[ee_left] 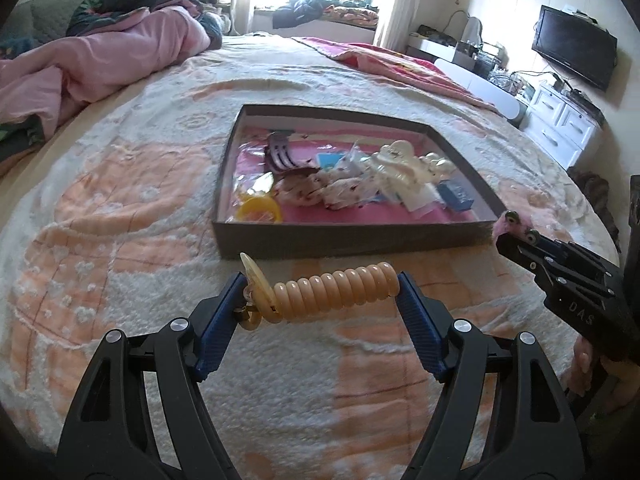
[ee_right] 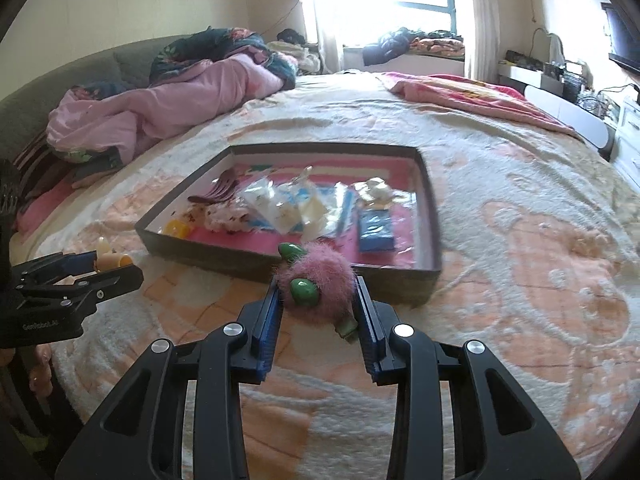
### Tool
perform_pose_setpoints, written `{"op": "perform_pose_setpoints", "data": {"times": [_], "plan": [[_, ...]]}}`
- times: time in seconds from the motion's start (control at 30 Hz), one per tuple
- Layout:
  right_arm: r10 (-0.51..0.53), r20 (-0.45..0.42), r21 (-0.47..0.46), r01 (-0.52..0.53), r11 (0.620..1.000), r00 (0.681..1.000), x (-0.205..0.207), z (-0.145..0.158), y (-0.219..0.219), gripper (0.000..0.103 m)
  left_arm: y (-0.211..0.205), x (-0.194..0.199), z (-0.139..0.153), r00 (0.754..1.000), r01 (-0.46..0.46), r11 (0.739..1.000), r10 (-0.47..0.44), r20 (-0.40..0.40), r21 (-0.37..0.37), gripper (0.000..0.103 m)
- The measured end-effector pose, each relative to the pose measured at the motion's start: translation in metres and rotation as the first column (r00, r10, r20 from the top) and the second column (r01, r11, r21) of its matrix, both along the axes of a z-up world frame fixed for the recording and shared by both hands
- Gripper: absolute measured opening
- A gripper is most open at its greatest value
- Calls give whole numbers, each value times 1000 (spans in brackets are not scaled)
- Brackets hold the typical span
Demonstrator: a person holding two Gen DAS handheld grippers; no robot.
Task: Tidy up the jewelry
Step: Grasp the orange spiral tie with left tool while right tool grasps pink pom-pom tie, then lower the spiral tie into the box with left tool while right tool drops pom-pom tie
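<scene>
1. Jaws of the left gripper [ee_left: 320,296] stand wide yet clamped endwise on a peach spiral hair tie [ee_left: 340,286], one blue pad at each end of the coil. That wide stance fits the coil's length; a pale disc charm [ee_left: 254,276] hangs at its left end by the pad. The tie is carried clear of the bed [ee_left: 120,208], just short of the box's near wall.

2. Ahead and between the two grippers lies a shallow dark box [ee_left: 344,236] on the blanket, open-topped with a pink floor. It holds a purple claw clip [ee_left: 280,152], a yellow ring-shaped piece [ee_left: 260,212], a patterned cloth scrunchie [ee_left: 332,192], a white clip [ee_left: 404,156] and a blue packet [ee_left: 456,196]. It is probably the collecting spot, which would explain why both pieces are held facing it.

3. On the right, the right gripper [ee_right: 316,300] has its jaws pinched on a pink fuzzy hair bobble [ee_right: 320,284] with green beads [ee_right: 302,292]. The soft fluff compresses, so a narrower grip suits it. It hangs above the blanket at the box's near edge.

4. My judgement: both items only need carrying over the rim and letting go.
</scene>
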State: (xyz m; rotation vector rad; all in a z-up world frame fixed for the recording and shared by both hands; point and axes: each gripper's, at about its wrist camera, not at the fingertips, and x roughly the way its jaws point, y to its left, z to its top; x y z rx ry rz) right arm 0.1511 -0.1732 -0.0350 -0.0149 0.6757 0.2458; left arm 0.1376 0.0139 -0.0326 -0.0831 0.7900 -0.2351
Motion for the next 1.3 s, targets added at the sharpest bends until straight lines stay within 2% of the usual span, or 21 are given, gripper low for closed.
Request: {"op": "perform_pose_setpoints", "data": {"times": [0.67, 1.3], "plan": [[-113, 73, 13, 113, 994, 991, 22, 21, -43, 33, -37, 53, 29, 996, 56, 998, -55, 68, -4, 67], [-102, 52, -6, 103, 995, 993, 66, 21, -37, 33, -41, 98, 13, 998, 36, 999, -36, 47, 11, 67]]}}
